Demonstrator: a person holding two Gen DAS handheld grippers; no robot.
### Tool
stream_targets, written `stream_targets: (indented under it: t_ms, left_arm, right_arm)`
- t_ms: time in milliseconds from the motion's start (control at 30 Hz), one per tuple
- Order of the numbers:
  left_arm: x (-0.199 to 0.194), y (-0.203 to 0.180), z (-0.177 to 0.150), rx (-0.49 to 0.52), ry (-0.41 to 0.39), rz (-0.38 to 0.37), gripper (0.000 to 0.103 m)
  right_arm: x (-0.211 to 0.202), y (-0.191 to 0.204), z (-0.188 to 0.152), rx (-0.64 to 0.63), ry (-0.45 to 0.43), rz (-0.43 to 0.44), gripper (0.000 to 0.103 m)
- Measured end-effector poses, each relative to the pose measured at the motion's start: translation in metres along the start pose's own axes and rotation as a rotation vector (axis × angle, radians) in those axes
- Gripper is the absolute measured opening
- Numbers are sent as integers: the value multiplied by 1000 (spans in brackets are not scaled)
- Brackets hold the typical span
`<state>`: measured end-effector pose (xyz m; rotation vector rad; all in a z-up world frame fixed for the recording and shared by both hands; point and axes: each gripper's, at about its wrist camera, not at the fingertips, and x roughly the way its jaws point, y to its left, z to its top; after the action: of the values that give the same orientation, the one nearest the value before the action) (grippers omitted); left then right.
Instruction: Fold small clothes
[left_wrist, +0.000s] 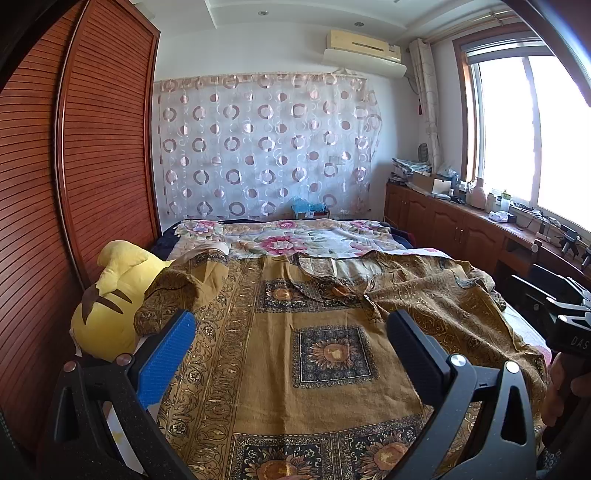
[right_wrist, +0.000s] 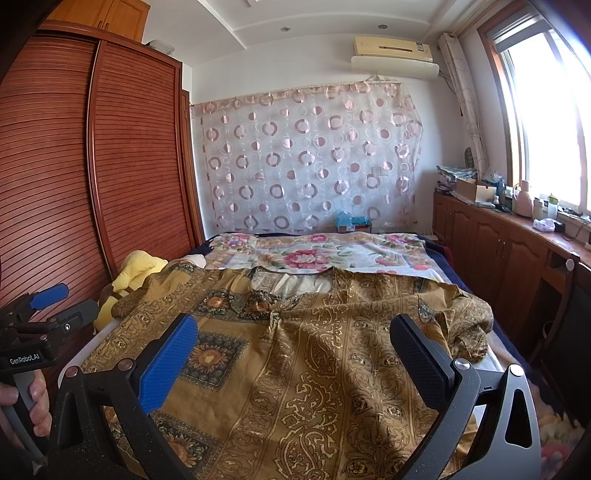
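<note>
A brown, gold-patterned garment (left_wrist: 314, 332) with sunflower squares lies spread face up on the bed, neckline toward the far end, left sleeve folded near the plush toy, right sleeve crumpled at the bed's right edge (right_wrist: 469, 325). It also shows in the right wrist view (right_wrist: 314, 350). My left gripper (left_wrist: 291, 328) is open and empty above the garment's left half. My right gripper (right_wrist: 295, 332) is open and empty above its right half. The right gripper's body shows at the right edge of the left view (left_wrist: 569, 321); the left gripper shows at the left of the right view (right_wrist: 48, 306).
A yellow plush toy (left_wrist: 110, 299) lies at the bed's left edge against the wooden wardrobe (left_wrist: 92, 147). A floral sheet (left_wrist: 295, 236) covers the bed's far end. A wooden cabinet (right_wrist: 509, 243) with clutter runs under the window on the right.
</note>
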<state>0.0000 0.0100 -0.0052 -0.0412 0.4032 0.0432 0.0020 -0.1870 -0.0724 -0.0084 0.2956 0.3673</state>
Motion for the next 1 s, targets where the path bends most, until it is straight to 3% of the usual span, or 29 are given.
stream_targets:
  t_ms: [1000]
  left_arm:
    - [0, -2, -1, 5, -2, 1, 103]
  right_arm:
    - [-1, 0, -1, 6, -4, -2, 103]
